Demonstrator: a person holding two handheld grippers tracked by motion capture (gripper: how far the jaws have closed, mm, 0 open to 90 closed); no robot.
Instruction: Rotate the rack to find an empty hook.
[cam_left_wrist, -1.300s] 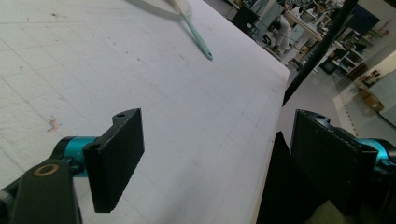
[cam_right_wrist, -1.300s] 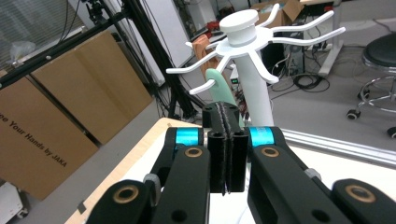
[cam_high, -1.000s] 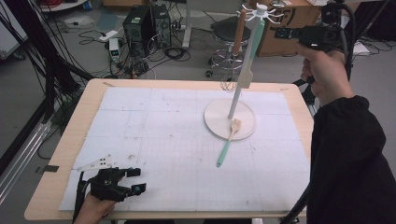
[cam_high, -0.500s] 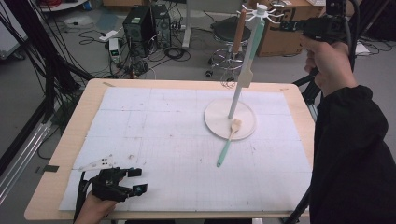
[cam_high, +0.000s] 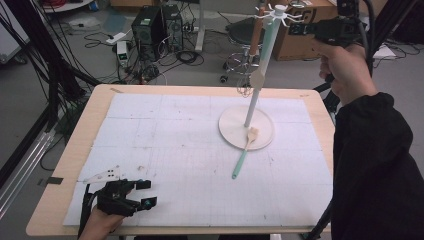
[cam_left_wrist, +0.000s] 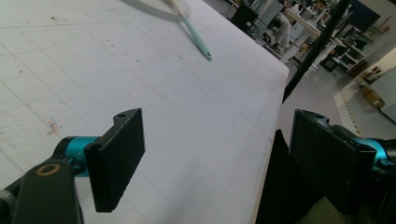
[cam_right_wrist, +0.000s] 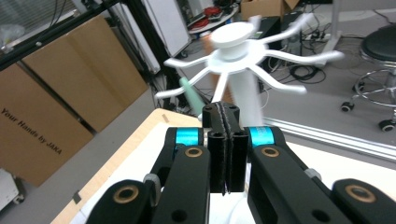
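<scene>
Hovering high beside the top of the rack (cam_high: 276, 11), the right gripper (cam_high: 296, 28) has its jaws pressed flat together with nothing between them, as the right gripper view makes plain: the two black pads meet edge to edge just below the rack's white crown of hooks (cam_right_wrist: 236, 46). From that gripper the hooks lie straight ahead and slightly above, close but not touching. Utensils already hang from the rack on its far side, one orange (cam_high: 256, 31) and one pale green, blurred in the right gripper view.

What matters for the coming move is the spatula (cam_high: 245, 152), which lies well below the rack's top, at the foot of the rack. Its wooden head rests on the rim of the rack's round base (cam_high: 230, 135), and its teal handle runs off the base onto the white mat (cam_high: 165, 130), slanting away from the pole toward the person. So the long axis points from the pole down toward the table's near edge.

The left gripper (cam_high: 144, 192) sits low on the mat, well apart from the rack, jaws wide apart and holding nothing; in the left gripper view the spatula's handle tip (cam_left_wrist: 205, 55) shows far ahead. The right hand is probably nearer to the spatula, but must drop and open its jaws first
</scene>
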